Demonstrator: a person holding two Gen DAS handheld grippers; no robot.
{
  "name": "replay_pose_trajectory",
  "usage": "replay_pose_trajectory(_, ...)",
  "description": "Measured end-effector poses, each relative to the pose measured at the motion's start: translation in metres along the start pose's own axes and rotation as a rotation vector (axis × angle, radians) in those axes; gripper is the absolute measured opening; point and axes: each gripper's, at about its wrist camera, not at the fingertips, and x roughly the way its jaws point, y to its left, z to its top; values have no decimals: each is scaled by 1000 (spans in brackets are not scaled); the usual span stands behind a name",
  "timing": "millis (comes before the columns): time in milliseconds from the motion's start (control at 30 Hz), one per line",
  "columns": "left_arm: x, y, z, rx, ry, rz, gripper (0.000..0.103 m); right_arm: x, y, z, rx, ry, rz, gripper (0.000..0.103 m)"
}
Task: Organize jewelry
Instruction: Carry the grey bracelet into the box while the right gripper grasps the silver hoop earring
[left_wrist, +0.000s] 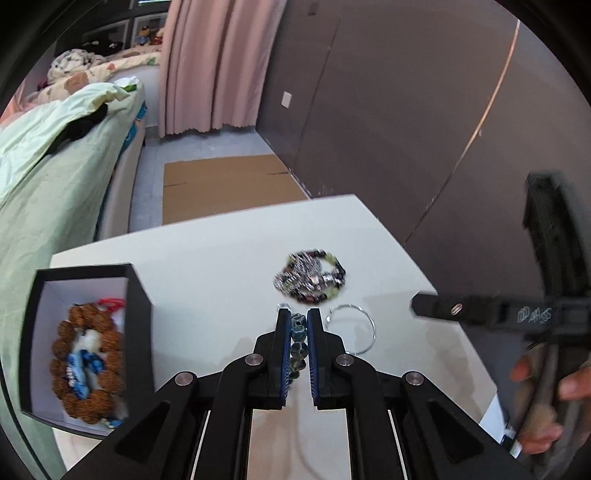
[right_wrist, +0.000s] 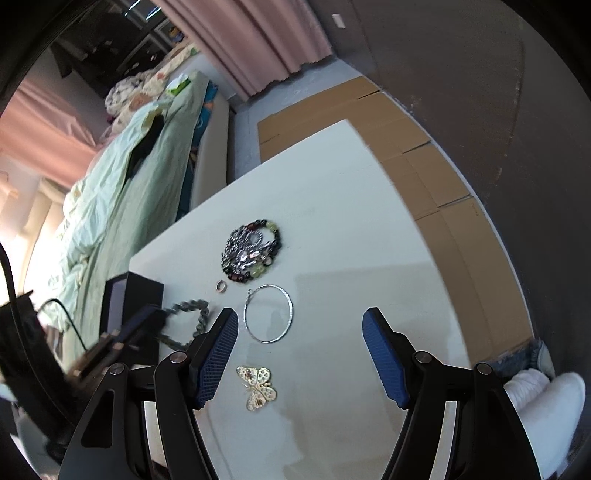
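Left wrist view, box: black jewelry box (left_wrist: 140, 295) with a white lining stands at the left of the white table (left_wrist: 221, 266); inside lies a brown beaded bracelet (left_wrist: 86, 365) ringed around a blue-and-white piece, with a red cord at its far end.
Left gripper (left_wrist: 299, 321): clenched on a blue-green bead bracelet (left_wrist: 298, 343), the beads running between its blue pads.
Right gripper (right_wrist: 299, 321): released, jaws wide apart above the table, nothing between them.
Loose jewelry: a tangled pile of silver chain and dark and green beads (right_wrist: 253, 249) sits mid-table; a thin silver hoop (right_wrist: 267, 314) lies just nearer; a small ring (right_wrist: 221, 286) lies between the pile and the box.
Right wrist view only: a gold butterfly brooch (right_wrist: 257, 387) lies near the table's front edge, between the open jaws; the bead bracelet hangs in a loop from the left tool, beside the box.
Left wrist view only: the box's contents, and the person's hand (left_wrist: 546, 398) gripping the right tool's handle.
Writing: pale lettering on the right tool's black body, too blurred to read.
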Motion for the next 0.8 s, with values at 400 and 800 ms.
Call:
replay_pose_trajectory(400,-43,38,23,-93,-101,-25,8,34,43,-4,-193,64,-120,77)
replay_pose_trajectory(800,-74,69,33,-154,-165,-23,8,62,64,-10,-359,109,-303,78)
